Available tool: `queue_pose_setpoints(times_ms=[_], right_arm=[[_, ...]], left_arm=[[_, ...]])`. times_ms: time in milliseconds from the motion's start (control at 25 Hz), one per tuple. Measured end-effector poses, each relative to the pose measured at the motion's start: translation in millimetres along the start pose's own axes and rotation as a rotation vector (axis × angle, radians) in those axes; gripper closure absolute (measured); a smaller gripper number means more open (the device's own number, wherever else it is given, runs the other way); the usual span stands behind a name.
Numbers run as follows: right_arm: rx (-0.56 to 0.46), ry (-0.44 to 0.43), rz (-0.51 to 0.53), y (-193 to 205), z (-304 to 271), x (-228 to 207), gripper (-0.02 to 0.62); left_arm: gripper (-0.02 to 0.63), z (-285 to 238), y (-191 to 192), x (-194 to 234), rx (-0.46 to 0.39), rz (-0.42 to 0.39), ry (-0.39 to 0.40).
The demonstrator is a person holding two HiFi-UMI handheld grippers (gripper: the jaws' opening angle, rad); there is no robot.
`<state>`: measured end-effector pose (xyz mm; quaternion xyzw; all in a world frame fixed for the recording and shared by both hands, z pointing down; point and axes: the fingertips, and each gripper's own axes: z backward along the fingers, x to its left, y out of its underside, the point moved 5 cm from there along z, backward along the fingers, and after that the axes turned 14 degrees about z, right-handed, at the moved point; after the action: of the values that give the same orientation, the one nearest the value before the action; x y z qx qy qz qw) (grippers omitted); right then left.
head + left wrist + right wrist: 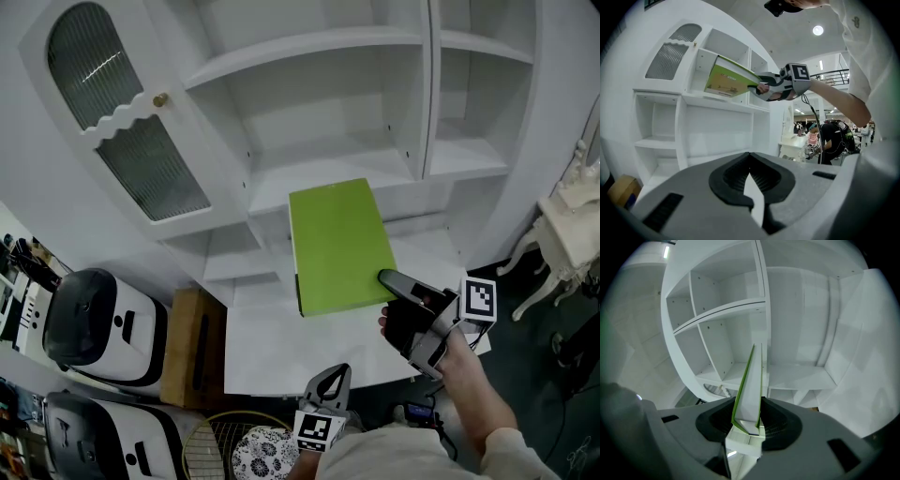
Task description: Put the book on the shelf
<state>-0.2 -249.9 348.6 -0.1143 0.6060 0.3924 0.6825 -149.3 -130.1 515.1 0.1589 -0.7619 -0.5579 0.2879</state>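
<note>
The right hand-held gripper [387, 279] clamps a thin lime-green book [339, 246], which juts ahead of it toward the white wooden shelf [309, 42]. The left hand-held gripper [330, 378] is closed and empty.

Right hand-held gripper [389, 281] aloft, jaws tight

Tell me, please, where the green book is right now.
Centre of the head view: the green book is clamped by a corner in the right gripper, held in front of the white shelf unit's open compartments.
</note>
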Motion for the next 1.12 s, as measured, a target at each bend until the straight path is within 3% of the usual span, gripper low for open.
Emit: queue_pose_setpoints(times_ms=[400, 1120], right_arm=[[0.017, 0.019, 0.009, -36, -28, -14, 0.436], [0.036, 0.052, -0.048, -49, -107, -43, 0.436]], left_arm=[[0.603, 6, -3, 3, -0.017, -0.001, -0.016], [0.603, 32, 2, 14, -0.022, 0.002, -0.085]])
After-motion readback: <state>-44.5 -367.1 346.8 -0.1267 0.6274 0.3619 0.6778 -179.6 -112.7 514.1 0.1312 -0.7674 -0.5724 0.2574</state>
